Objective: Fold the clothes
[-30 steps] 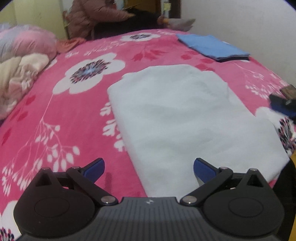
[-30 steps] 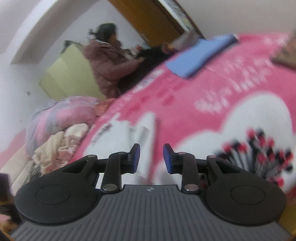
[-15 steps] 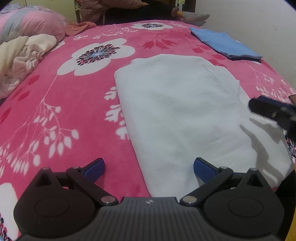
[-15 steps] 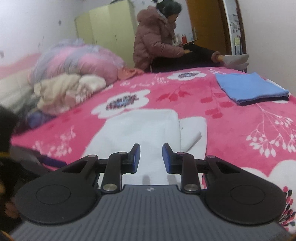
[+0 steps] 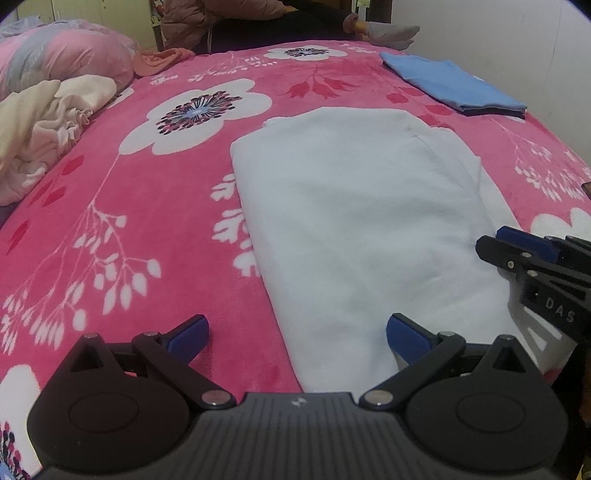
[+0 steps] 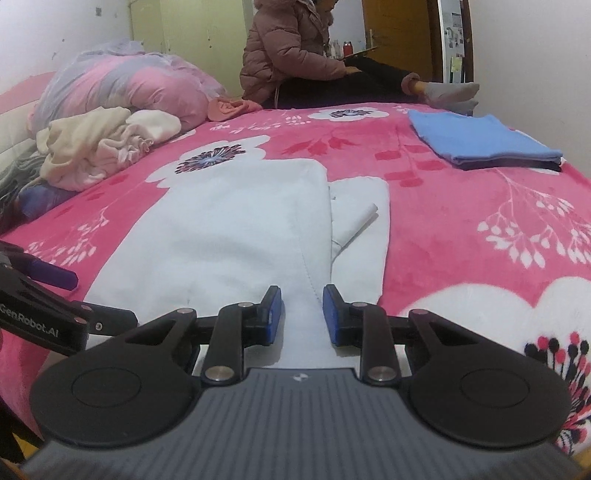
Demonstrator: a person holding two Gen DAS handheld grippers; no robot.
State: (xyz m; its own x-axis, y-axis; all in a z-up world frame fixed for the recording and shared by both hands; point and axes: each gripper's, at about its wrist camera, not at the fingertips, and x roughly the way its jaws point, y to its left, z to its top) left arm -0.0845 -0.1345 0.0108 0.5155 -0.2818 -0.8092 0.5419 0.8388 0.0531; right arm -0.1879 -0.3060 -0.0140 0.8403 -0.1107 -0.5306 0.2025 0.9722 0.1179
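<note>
Left wrist view: the left tool (image 5: 297,330) hung with fingers spread wide, gripping nothing, over the near edge of the white garment (image 5: 354,221) on the bed (image 5: 129,221). The right tool (image 5: 496,245) entered from its right. Right wrist view: the right tool (image 6: 301,314) stood narrowly parted above the garment's (image 6: 229,236) fold, pinching nothing. A blue stack (image 6: 480,142) lay far ahead, to its right.

It is a bedroom in a home. A bed (image 6: 461,206) with a pink floral blanket fills the view. A rolled quilt (image 6: 122,88), a wardrobe (image 6: 199,33) and a door (image 6: 399,33) stand behind.
</note>
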